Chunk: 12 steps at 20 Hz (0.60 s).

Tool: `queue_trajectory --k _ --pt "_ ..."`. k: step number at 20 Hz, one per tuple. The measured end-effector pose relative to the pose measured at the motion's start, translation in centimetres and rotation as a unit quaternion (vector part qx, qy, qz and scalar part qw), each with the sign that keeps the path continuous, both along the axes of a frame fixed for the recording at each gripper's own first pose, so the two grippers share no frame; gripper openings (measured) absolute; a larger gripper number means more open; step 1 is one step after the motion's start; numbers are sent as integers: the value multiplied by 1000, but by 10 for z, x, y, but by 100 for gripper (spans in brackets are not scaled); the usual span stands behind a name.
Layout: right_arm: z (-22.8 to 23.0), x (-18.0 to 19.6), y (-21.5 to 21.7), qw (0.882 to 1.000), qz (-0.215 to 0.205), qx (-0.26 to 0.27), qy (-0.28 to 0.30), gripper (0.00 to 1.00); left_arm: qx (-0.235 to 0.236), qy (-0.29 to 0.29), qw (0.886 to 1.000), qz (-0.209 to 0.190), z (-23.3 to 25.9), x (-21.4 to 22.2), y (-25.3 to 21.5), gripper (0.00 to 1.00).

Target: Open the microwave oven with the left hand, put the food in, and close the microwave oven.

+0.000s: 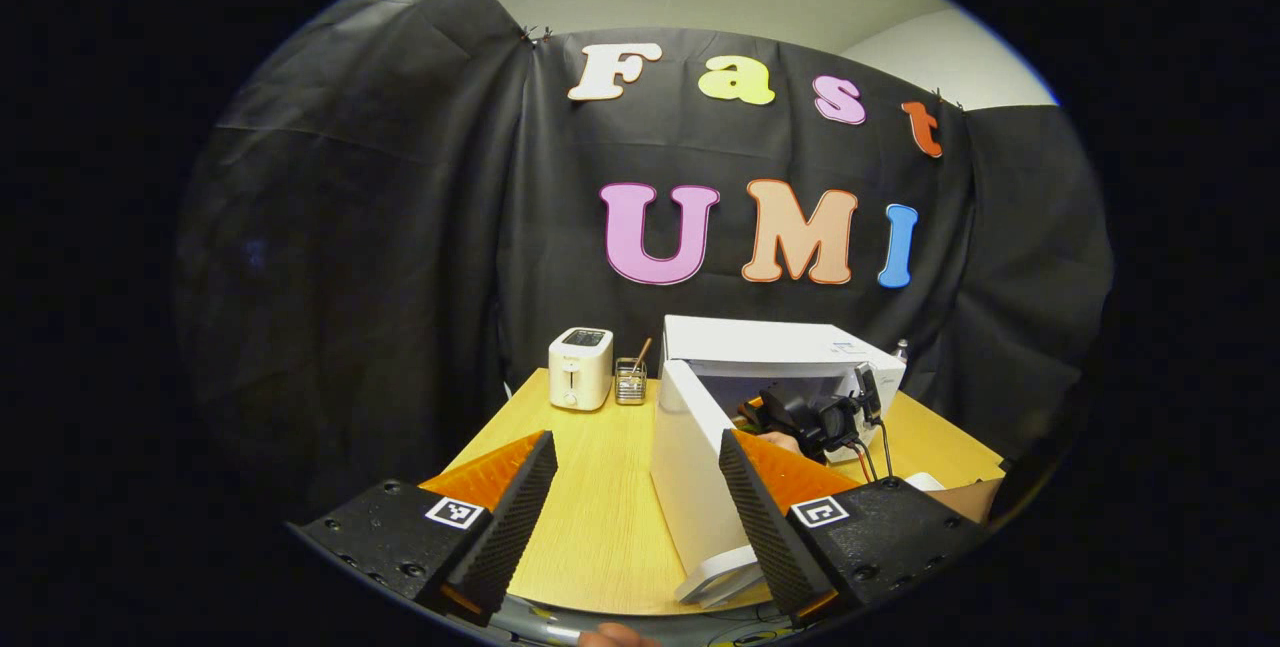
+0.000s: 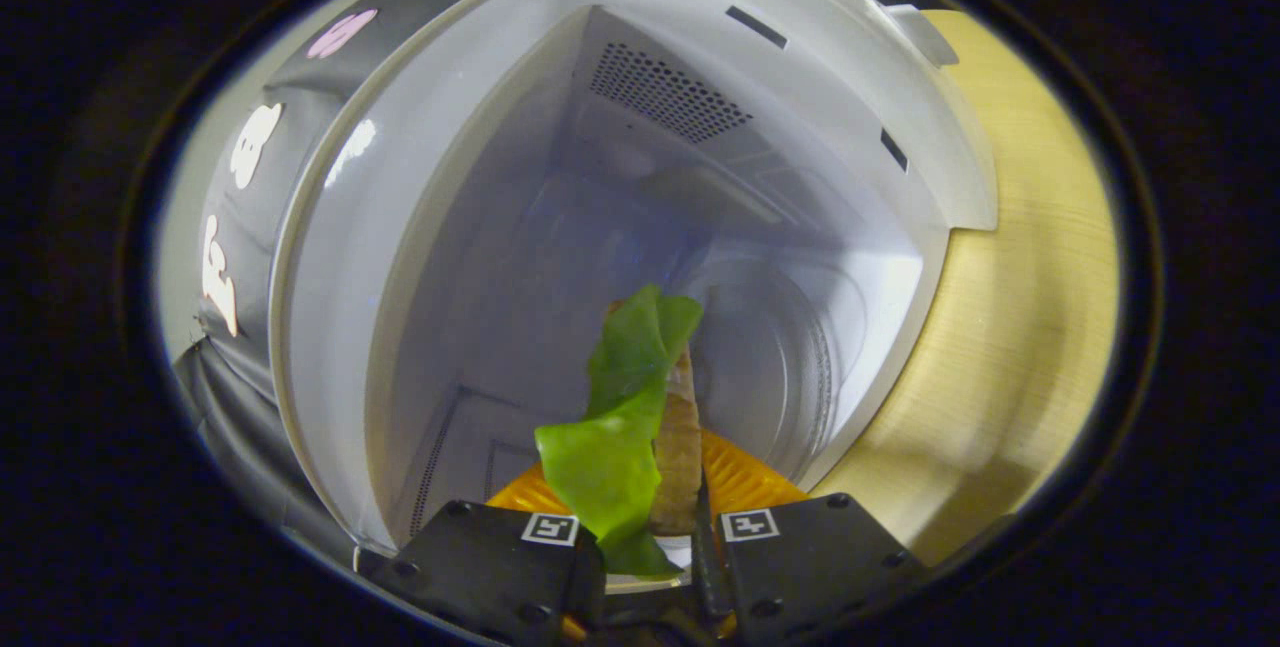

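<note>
Holding the food [image 2: 640, 417] in right gripper [image 2: 650, 527] jaws, apparently inside the open microwave [image 2: 400, 227]; left gripper [image 1: 638, 487] jaws wide, empty.

Strong fisheye bending curves both views at their edges. The left gripper view is evenly lit and sharp. In the right gripper view the microwave oven [image 2: 640, 177] cavity glows pale, with slight blur.

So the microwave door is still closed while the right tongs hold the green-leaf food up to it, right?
Not quite: the microwave door is swung open, as the left gripper view shows. The rest holds: the right tongs grip the leafy food at the microwave, reaching into its cavity in the right gripper view.
</note>
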State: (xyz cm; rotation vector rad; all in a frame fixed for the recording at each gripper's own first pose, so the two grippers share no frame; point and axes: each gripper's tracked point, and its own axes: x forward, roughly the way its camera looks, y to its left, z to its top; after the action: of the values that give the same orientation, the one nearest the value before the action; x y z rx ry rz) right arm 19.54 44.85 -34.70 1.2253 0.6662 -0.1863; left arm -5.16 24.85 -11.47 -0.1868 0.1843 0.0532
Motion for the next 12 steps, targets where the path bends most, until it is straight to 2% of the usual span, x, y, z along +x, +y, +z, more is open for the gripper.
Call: queue_trajectory --k 1,2,6,11,12 --pt "-2 0 0 1000 0 -1 0 37 -2 3 1000 1 -2 0 1 96" --pt "-3 3 1 1000 -1 -3 -2 29 -3 4 1000 2 -2 0 2 96" --pt "-6 6 0 999 5 -33 -7 30 7 4 1000 6 -4 -3 8 96" --pt "-17 2 -13 992 31 -125 -1 65 -1 12 1000 7 -11 -7 10 96" --pt "-15 2 -12 988 45 -149 -5 66 -3 13 1000 7 -12 -9 9 96"
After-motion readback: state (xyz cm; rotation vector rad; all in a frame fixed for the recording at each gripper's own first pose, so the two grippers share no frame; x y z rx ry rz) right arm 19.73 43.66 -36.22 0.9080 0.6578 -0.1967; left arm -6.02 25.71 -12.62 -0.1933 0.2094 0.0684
